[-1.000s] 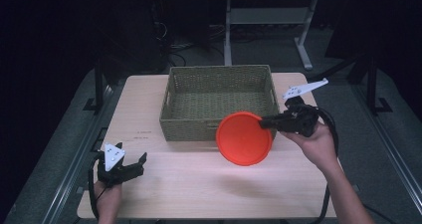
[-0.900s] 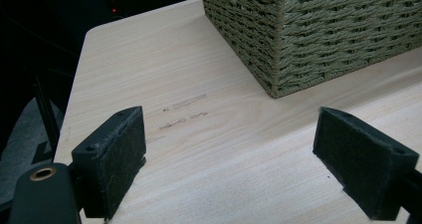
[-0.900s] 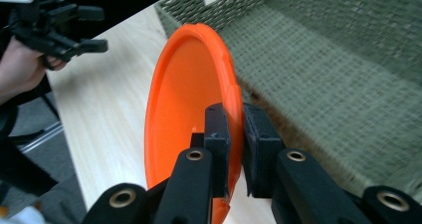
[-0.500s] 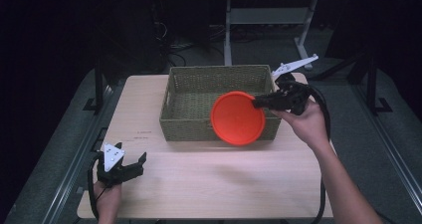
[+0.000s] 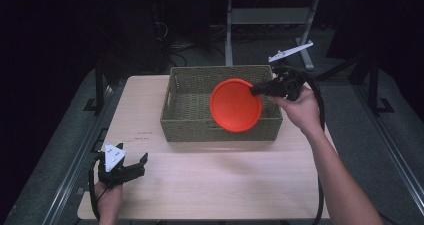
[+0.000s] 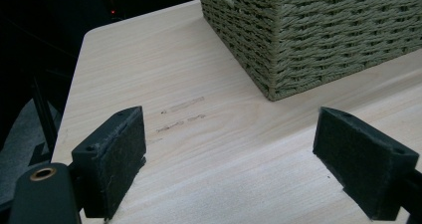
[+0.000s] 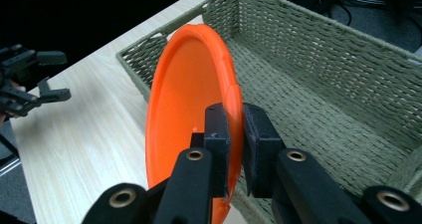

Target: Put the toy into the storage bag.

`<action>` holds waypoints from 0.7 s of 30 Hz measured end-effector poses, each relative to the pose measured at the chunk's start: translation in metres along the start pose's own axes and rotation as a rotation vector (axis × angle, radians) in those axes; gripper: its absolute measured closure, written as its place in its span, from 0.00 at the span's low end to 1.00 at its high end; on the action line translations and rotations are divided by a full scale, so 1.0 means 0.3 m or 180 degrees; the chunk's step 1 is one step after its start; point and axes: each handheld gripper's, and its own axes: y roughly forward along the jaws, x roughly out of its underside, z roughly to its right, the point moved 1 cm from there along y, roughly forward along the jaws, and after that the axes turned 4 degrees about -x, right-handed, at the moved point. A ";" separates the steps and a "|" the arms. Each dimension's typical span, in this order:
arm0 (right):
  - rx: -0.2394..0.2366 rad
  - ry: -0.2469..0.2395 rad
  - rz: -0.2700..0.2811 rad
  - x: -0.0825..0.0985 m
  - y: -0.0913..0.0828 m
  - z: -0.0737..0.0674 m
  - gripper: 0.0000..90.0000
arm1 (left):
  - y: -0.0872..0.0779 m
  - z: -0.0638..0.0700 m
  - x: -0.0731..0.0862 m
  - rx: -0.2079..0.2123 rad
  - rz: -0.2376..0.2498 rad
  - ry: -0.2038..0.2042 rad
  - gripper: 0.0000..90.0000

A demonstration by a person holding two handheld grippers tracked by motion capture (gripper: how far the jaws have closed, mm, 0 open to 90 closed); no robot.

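Note:
An orange plate (image 5: 235,105) hangs on edge over the right half of the woven basket (image 5: 190,127). My right gripper (image 5: 256,90) is shut on the plate's rim; in the right gripper view the two pads (image 7: 219,132) pinch the plate (image 7: 189,99) with the basket (image 7: 323,59) behind it. My left gripper (image 5: 134,166) rests low at the table's front left corner, open, with nothing between its pads (image 6: 117,157). The basket's corner (image 6: 298,40) lies ahead of it.
The light wooden table (image 5: 220,180) has bare room in front of and left of the basket. Faint marks (image 6: 181,115) show on the wood near the left gripper. A metal stand (image 5: 265,20) and cables lie on the dark floor behind the table.
The right hand has carried the plate up and back, from in front of the basket's near wall to over its right half. The left gripper has stayed put.

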 end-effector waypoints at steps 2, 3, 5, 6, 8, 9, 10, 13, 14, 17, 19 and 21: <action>0.0005 0.0010 0.0000 -0.004 0.001 0.004 0.91 | 0.001 -0.001 0.000 0.0000 -0.0001 0.0000 0.14; 0.0033 0.0019 -0.0009 -0.014 0.002 0.011 0.91 | 0.002 -0.002 0.000 -0.0004 0.0011 -0.0014 0.14; 0.0054 0.0023 -0.0011 -0.025 0.002 0.016 0.91 | 0.003 -0.003 0.000 -0.0006 0.0012 -0.0016 0.14; 0.0049 0.0025 -0.0004 -0.031 0.003 0.019 0.91 | 0.003 -0.004 0.000 -0.0010 0.0006 -0.0017 0.14; 0.0052 0.0039 -0.0021 -0.042 0.007 0.022 0.91 | 0.001 -0.005 -0.001 -0.0015 0.0010 -0.0024 0.14; 0.0061 0.0027 -0.0024 -0.049 0.011 0.025 0.91 | 0.001 -0.004 0.000 -0.0020 0.0022 -0.0036 0.14; 0.0070 0.0034 -0.0035 -0.054 0.014 0.027 0.91 | 0.000 -0.005 0.000 -0.0023 0.0018 -0.0034 0.14; 0.0091 0.0023 -0.0023 -0.067 0.022 0.033 0.91 | 0.001 -0.004 0.000 -0.0021 0.0025 -0.0036 0.14; 0.0084 0.0030 -0.0026 -0.069 0.023 0.035 0.91 | 0.001 -0.004 0.000 -0.0021 0.0025 -0.0036 0.14; 0.0116 0.0072 -0.0016 -0.075 0.030 0.054 0.91 | 0.000 -0.001 0.000 -0.0006 0.0008 -0.0004 0.14; 0.0152 0.0082 -0.0030 -0.079 0.030 0.066 0.91 | 0.001 0.000 -0.001 -0.0002 0.0003 0.0002 0.14; 0.0182 0.0112 -0.0022 -0.081 0.029 0.076 0.91 | 0.002 0.003 -0.002 0.0002 0.0008 0.0005 0.14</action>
